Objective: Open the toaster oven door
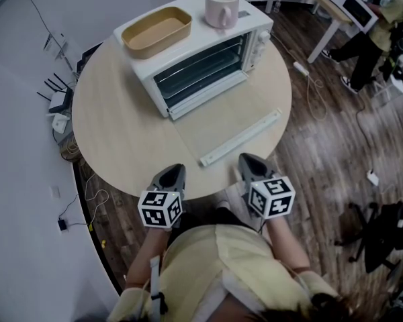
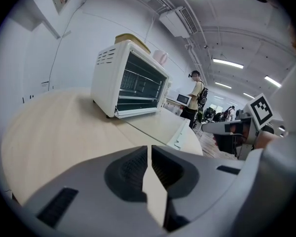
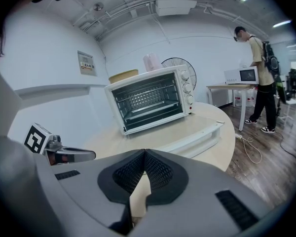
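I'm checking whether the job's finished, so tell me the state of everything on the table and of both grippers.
Toaster oven door: fully open, lying flat on the table.
Toaster oven: chamber exposed, nothing on its rack.
Mug: upright on the oven's top.
Tray: empty, on the oven's top.
Left gripper: jaws together, empty.
Right gripper: jaws together, empty.

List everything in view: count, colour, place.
Table: one, pale wood, round, centre.
Toaster oven: one, white, far side of the table; its glass door lies open flat.
Baking dish: one, tan, on top of the oven.
Mug: one, pink, on top of the oven.
Bystander: one, at a far desk.
Left gripper: one, grey, near table edge, jaws together, empty.
Right gripper: one, grey, near table edge, jaws together, empty.
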### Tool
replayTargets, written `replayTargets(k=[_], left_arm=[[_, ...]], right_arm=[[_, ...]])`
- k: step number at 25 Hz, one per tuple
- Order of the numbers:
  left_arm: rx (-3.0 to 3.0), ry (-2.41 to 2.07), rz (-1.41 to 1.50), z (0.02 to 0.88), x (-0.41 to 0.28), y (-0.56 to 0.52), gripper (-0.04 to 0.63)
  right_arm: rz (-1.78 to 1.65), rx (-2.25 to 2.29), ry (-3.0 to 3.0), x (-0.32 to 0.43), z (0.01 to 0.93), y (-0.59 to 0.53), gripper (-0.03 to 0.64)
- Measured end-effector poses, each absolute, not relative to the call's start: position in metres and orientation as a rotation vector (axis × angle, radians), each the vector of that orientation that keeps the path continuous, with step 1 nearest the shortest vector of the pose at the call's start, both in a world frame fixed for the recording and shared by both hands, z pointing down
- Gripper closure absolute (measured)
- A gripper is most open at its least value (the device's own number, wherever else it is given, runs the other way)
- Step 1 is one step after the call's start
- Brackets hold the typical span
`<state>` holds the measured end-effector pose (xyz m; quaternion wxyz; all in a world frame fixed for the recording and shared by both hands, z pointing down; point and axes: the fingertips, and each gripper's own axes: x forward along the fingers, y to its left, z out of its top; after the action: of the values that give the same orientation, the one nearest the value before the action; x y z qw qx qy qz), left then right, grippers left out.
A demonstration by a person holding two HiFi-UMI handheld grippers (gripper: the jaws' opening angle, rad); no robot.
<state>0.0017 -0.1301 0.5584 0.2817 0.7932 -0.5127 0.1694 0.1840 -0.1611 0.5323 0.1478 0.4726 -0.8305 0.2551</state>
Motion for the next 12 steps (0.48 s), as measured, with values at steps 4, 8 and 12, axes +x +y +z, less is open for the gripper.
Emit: replayTargets(k=[4, 8, 12], left_arm=[[2.121, -1.389, 0.442, 0.5560, -0.0030, -0.1299, 0.572], [2.118, -1.391, 0.436, 0.5558, -0.0051, -0.1313, 0.574], [2.120, -1.382, 0.438, 0.5566, -0.0040, -0.1319, 0.574]], right_arm=[[0.726, 1.360, -2.389, 0.1837, 0.5310, -0.1603, 0.614], [0.727, 1.361, -2.388, 0.1833, 0.5312, -0.1608, 0.614], [0.732, 1.362, -2.388, 0.1834, 0.5312, -0.1608, 0.614]])
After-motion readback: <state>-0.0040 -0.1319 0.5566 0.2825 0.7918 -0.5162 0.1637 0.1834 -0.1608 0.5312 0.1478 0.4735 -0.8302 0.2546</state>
